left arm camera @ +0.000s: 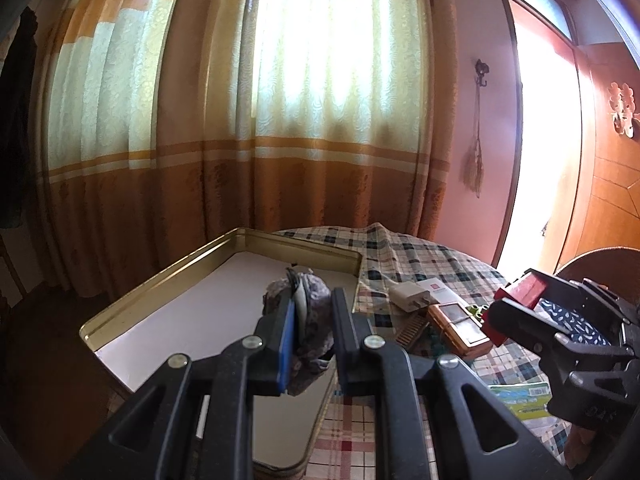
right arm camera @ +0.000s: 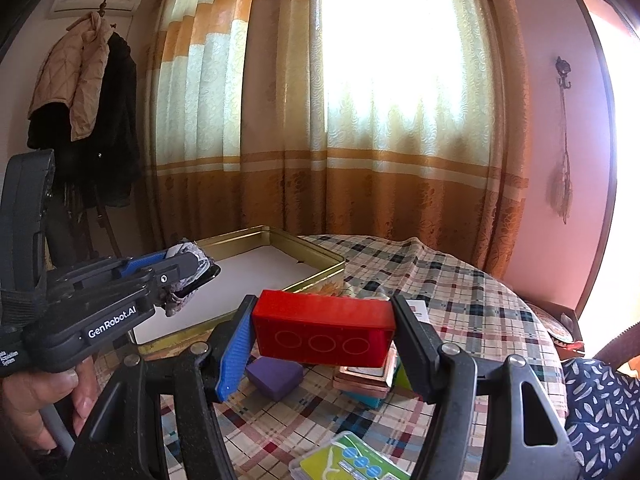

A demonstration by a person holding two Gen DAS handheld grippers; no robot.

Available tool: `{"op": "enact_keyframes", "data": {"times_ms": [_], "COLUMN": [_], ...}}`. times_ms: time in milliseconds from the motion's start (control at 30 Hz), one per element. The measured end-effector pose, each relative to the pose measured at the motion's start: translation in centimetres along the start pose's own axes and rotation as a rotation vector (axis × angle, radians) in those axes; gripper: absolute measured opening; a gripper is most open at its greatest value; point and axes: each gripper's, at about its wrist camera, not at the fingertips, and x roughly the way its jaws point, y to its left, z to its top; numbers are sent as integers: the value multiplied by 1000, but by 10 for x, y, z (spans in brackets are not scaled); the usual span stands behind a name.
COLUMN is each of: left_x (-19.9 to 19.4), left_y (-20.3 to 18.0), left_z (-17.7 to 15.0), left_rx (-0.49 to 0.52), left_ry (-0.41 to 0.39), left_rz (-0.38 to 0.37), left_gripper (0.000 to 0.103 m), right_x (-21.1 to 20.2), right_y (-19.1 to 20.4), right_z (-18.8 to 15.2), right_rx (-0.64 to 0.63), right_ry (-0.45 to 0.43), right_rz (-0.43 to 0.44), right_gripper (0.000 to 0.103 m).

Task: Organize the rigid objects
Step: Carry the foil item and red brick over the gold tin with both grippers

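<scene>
Covering the round table, a plaid checked tablecloth [right arm camera: 460, 280] is carrying a shallow gold-rimmed rectangular metal tin [left arm camera: 120, 312] with a pale bare floor, lying at the left of both views. The left gripper [left arm camera: 308, 336] is hovering directly above that tin, its jaws clamping a small grey patterned pouch-like object [left arm camera: 308, 300]; the left hand is therefore the nearer one. The right gripper [right arm camera: 322, 336] is gripping a red rectangular plastic brick [right arm camera: 324, 328] by its short ends, long axis lying crosswise between the pads, while hanging over the cloth just right of the tin above a purple block [right arm camera: 274, 378] and a copper-coloured case [right arm camera: 362, 376]
</scene>
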Motion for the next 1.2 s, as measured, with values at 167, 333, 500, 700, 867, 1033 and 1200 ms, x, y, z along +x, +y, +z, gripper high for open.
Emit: {"op": "enact_keyframes", "data": {"times_ms": [167, 333, 500, 700, 867, 1033, 1200], "left_x": [5, 12, 19, 26, 33, 40, 50], "left_y": [5, 12, 21, 27, 31, 37, 48], "left_z": [-1, 0, 1, 4, 8, 13, 18], "left_rx": [-6, -15, -29, -30, -31, -25, -28], "left_ry": [10, 22, 40, 48, 59, 80, 116], "left_rz": [10, 22, 35, 46, 49, 50, 55], "left_gripper": [15, 15, 15, 15, 15, 15, 15], "right_x": [7, 15, 25, 35, 44, 58, 79], "right_y": [6, 10, 12, 16, 19, 21, 24], "right_z": [3, 8, 16, 21, 26, 33, 36], "right_rx": [-1, 6, 12, 13, 17, 18, 27], "right_ry": [3, 4, 16, 31, 43, 61, 100], "right_rz": [15, 26, 38, 50, 58, 66, 73], "right_gripper": [67, 67, 67, 67, 67, 67, 67]}}
